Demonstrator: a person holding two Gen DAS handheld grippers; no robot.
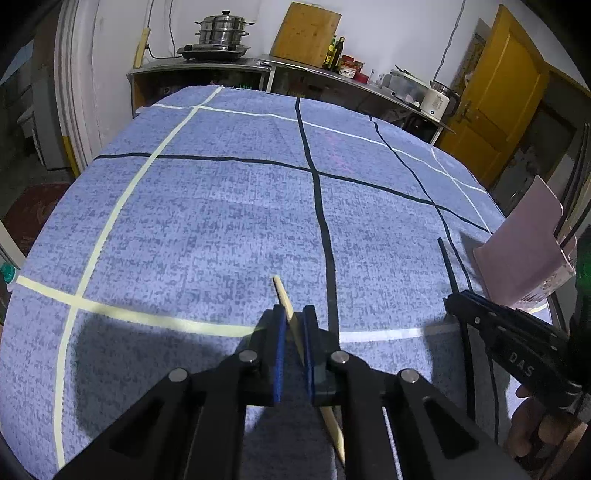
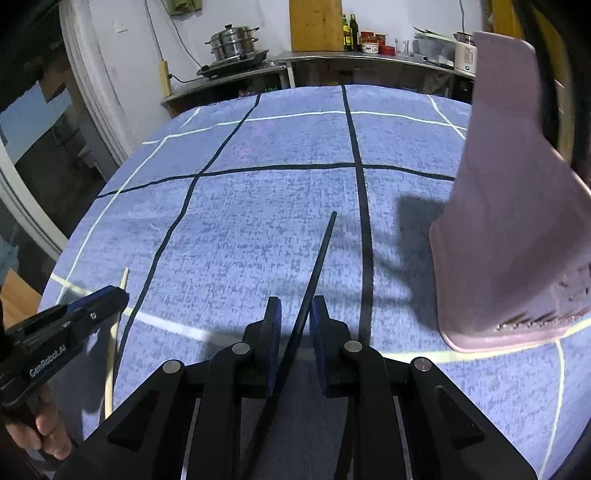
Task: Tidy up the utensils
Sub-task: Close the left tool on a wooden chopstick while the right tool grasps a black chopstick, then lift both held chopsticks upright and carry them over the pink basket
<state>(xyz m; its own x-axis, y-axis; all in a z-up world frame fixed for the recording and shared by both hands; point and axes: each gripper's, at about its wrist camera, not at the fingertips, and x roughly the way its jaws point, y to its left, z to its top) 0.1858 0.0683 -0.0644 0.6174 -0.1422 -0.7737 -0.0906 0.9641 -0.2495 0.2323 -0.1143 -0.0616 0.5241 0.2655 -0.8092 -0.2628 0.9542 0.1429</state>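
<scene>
Pinching a wooden chopstick [image 1: 290, 314], the left gripper [image 1: 294, 314] hides its middle; its lower end runs out of frame. Right gripper [image 2: 295, 310] clamps a black chopstick [image 2: 321, 251] near the table's [image 2: 258, 221] right edge, beside a pink holder [image 2: 509, 221] that is cut off at the frame's edge.

We are seeing white walls [image 1: 388, 33], a steel counter [image 1: 207, 68] carrying a steamer pot [image 1: 221, 31], a yellow door [image 1: 498, 99] and a blue checked tablecloth [image 1: 207, 206].
</scene>
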